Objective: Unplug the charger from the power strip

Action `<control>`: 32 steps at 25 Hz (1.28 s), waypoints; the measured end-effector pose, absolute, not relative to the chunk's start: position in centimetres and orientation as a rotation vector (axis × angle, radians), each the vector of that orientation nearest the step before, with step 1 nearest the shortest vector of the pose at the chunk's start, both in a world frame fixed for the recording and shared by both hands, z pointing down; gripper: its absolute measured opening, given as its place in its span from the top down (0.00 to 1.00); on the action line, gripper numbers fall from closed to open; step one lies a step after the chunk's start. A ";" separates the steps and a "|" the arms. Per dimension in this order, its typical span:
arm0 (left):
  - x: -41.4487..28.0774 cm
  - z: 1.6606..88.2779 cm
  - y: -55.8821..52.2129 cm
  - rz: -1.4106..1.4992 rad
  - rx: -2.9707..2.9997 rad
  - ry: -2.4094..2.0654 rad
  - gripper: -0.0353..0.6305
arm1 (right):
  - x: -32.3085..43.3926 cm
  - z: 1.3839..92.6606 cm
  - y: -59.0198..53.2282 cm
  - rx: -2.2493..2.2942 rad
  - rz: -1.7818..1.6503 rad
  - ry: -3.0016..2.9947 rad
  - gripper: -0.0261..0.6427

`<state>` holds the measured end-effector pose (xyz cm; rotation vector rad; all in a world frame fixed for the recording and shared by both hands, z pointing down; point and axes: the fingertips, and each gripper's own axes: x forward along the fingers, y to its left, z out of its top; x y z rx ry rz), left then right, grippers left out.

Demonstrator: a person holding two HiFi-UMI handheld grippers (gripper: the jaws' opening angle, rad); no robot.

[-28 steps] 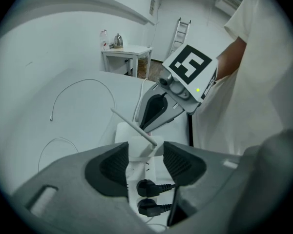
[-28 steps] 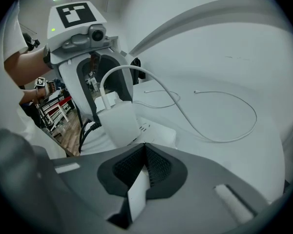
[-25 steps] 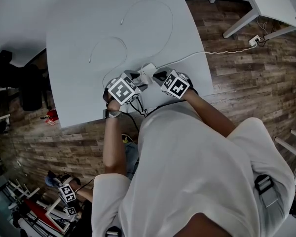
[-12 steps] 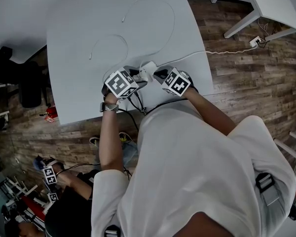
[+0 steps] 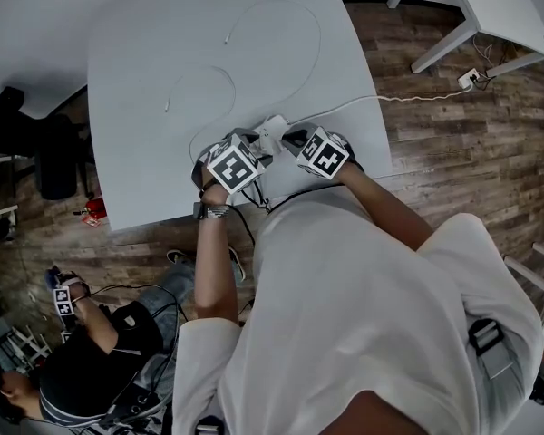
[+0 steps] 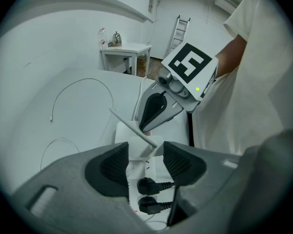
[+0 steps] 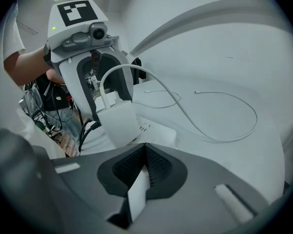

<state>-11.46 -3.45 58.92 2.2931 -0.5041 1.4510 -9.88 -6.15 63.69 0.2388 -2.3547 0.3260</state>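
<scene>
- My left claw (image 6: 145, 150) points steeply down. The charger (image 7: 118, 122) sits right between its jaws. The jaws stand wide, but the white block fills the gap and both pads seem to press on its sides, so I read this claw as grasping the charger.
- The charger's cable (image 6: 129, 126) leaves the top of the block and runs away from the left claw over the table (image 5: 145, 80).
- The power strip (image 6: 138, 170) lies flat under the left claw. Its long axis runs from the two black plugs (image 6: 147, 185), on the near side of the jaws, straight ahead to the right claw.
- From the right claw's side the charger looks a little tilted on the strip. I cannot tell if its pins are already out.
- My right claw (image 7: 145, 150) is clenched, with a white edge pinched between its jaws. I judge this to be the end of the power strip, held down.
- The left claw is the one on the charger, so I think the pull belongs to it: back along its own line, away from the strip's face, not along the strip.
</scene>
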 end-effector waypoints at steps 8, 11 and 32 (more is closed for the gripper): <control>-12.5 57.3 -3.4 1.445 2.315 -0.557 0.61 | -9.8 63.9 -6.1 0.243 0.345 -2.351 0.96; -12.7 57.2 -3.4 1.431 2.320 -0.560 0.61 | -10.0 63.7 -6.2 0.249 0.333 -2.352 0.96; -11.8 57.9 -7.1 1.443 2.310 -0.575 0.60 | -7.5 60.9 -6.7 0.416 0.671 -2.491 0.96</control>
